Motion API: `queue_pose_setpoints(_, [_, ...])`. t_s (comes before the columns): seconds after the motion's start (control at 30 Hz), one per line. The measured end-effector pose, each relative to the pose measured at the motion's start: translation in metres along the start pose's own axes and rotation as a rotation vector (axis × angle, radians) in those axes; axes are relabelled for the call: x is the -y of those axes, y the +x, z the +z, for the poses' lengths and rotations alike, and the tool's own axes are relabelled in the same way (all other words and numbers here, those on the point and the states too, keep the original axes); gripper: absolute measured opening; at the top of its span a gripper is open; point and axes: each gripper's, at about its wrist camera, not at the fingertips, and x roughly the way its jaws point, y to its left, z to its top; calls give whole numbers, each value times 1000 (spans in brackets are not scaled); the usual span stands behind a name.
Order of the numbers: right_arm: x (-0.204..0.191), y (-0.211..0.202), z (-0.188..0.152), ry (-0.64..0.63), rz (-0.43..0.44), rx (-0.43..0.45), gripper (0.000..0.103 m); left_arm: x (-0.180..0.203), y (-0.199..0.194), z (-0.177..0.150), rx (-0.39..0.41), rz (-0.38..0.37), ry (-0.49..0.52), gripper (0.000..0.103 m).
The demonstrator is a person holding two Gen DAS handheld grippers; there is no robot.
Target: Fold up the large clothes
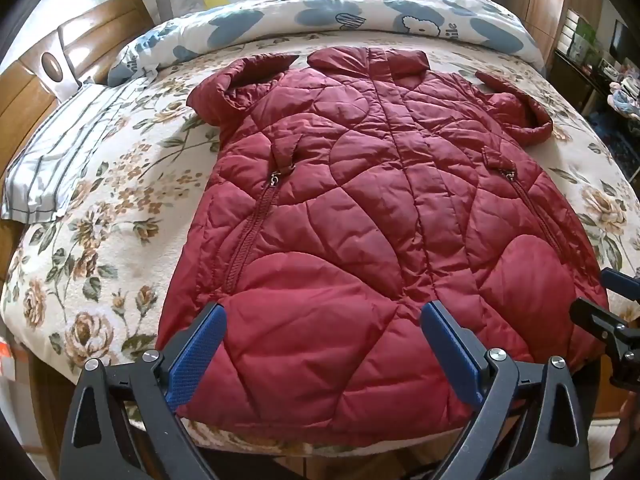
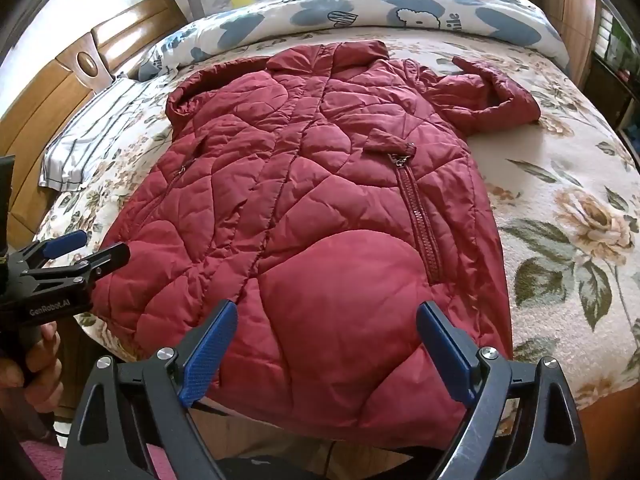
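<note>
A long dark-red quilted coat [image 1: 360, 208] lies spread front-up on a floral bedspread [image 1: 92, 216], collar at the far end, hem toward me, both sleeves bent inward near the shoulders. My left gripper [image 1: 323, 316] hovers open over the left half of the hem, its blue pads [image 1: 198, 356] wide apart with nothing pressed between them. My right gripper [image 2: 326, 316] hangs open over the right half of the coat [image 2: 320, 208] near the hem. Each gripper shows in the other's view: the right one [image 1: 600, 300] at the right edge, the left one [image 2: 88, 250] at the left edge, held by a hand [image 2: 36, 356].
A rolled blue-and-white duvet [image 1: 340, 12] lies across the far side of the bed. A striped pillow [image 1: 64, 160] sits at the left by the wooden headboard [image 1: 28, 92]. Cupboards and cluttered shelves [image 1: 592, 40] stand to the right. The bed's near edge drops off just under the hem.
</note>
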Motion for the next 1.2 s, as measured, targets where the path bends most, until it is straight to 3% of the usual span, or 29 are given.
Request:
queue_pose_setpoints(0.2, [-3, 1, 2, 2, 3, 2, 92, 1, 5, 2, -4, -8, 3, 99])
queue_pose_setpoints(0.4, [-9, 2, 5, 9, 11, 2, 92, -1, 15, 7, -58, 1, 9, 98])
queue_pose_setpoints(0.47, [0, 7, 7, -10, -36, -32, 92, -2, 17, 9, -37, 16, 9, 98])
queue_pose_setpoints(0.53, [5, 10, 10, -3, -25, -34, 92, -3, 19, 11, 10, 21, 2, 98])
queue_pose_setpoints(0.7, [12, 17, 19, -6, -61, -85, 92, -6, 27, 17, 5, 28, 4, 98])
queue_pose_setpoints(0.87, [23, 17, 32, 8, -44, -18, 92, -8, 34, 24, 3, -20, -6, 97])
queue_pose_setpoints(1.1, [50, 19, 62, 57, -47, -25, 92, -10, 45, 37, -5, -73, -11, 97])
queue_pose_setpoints(1.2, [65, 20, 79, 73, -52, 5, 92, -13, 47, 44, 10, -34, -5, 97])
